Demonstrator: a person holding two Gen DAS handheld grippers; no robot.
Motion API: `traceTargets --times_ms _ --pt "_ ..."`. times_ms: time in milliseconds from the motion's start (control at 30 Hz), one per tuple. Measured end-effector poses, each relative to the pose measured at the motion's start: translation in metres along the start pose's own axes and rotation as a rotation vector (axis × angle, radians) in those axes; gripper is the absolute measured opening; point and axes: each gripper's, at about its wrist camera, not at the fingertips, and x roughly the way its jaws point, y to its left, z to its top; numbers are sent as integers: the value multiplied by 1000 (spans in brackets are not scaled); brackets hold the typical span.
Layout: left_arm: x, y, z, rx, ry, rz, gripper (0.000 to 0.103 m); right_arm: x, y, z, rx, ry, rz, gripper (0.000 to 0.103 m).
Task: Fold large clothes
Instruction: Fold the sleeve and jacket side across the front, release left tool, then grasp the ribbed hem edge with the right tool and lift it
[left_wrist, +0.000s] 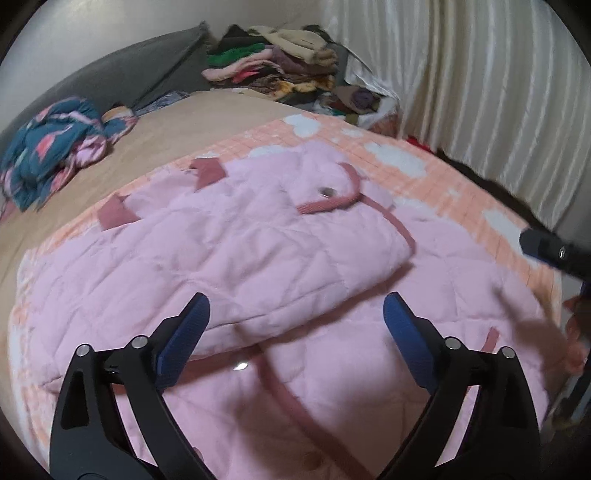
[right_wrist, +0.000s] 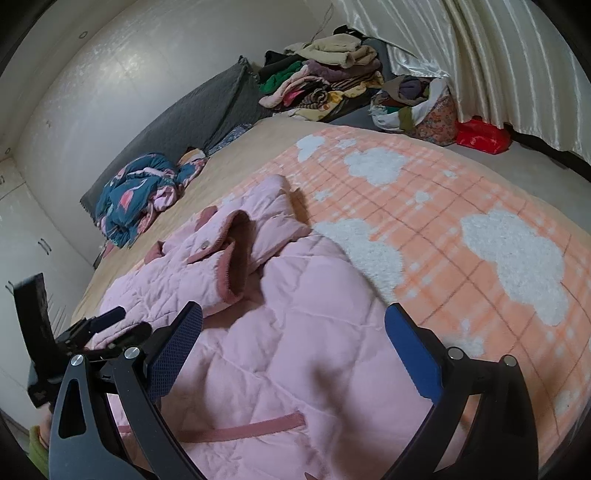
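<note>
A pink quilted jacket (left_wrist: 258, 240) with dusty-rose trim lies spread on a peach plaid blanket (left_wrist: 424, 177) with white clouds. One side of it is folded over the body, and the collar (right_wrist: 236, 251) is turned up. My left gripper (left_wrist: 295, 299) hovers open over the folded edge, its blue pads wide apart and nothing between them. My right gripper (right_wrist: 293, 308) also stands open, low above the jacket (right_wrist: 277, 350), holding nothing. The left gripper (right_wrist: 99, 325) shows at the left edge of the right wrist view, over the jacket's side.
A stack of folded clothes (right_wrist: 325, 74) sits at the far end of the bed by a grey pillow (right_wrist: 207, 110). A crumpled blue patterned garment (right_wrist: 140, 192) lies to the left. A bag of clothes (right_wrist: 413, 107), a red bag (right_wrist: 480, 136) and a curtain (left_wrist: 480, 92) are on the right.
</note>
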Motion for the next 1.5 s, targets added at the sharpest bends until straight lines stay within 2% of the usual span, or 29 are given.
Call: traceTargets --times_ms 200,333,433,533,667,733,833,933,967,1000,1033,1067,1100,1167,1300,1500 --pt "-15 56 6 -128 -19 84 93 16 29 3 -35 36 47 98" --pt "-24 92 4 -219 -22 129 93 39 44 2 25 103 135 98" --pt "-34 119 1 -273 -30 177 93 56 60 1 13 136 118 98" --pt "-41 145 -1 -340 -34 191 93 78 72 0 36 189 109 98" --pt "-50 170 -7 -402 -44 227 93 95 78 5 64 207 64 98" --pt "-53 180 -9 -424 -45 253 94 103 80 9 86 220 84 98" --pt "-58 194 -14 -471 -56 246 93 117 80 11 104 240 74 96" --pt "-64 205 -17 -509 -68 252 93 133 76 9 124 272 55 89" --pt "-65 206 -18 -512 -71 255 93 136 76 9 112 270 52 82" --pt "-67 208 -18 -517 -74 262 93 138 77 8 96 262 49 66" --pt "-68 210 -19 -519 -75 265 93 139 79 8 69 254 47 58" --pt "-69 211 -19 -523 -77 267 93 139 82 8 40 243 35 39" --pt "-70 213 -20 -527 -81 269 93 136 88 11 -13 221 46 24" --pt "-72 216 -20 -542 -91 264 93 130 104 16 -112 180 40 20" --pt "-71 219 -20 -555 -100 260 93 107 156 35 -374 33 48 18" --pt "-67 222 -22 -558 -92 263 93 88 192 65 -518 -83 90 18"
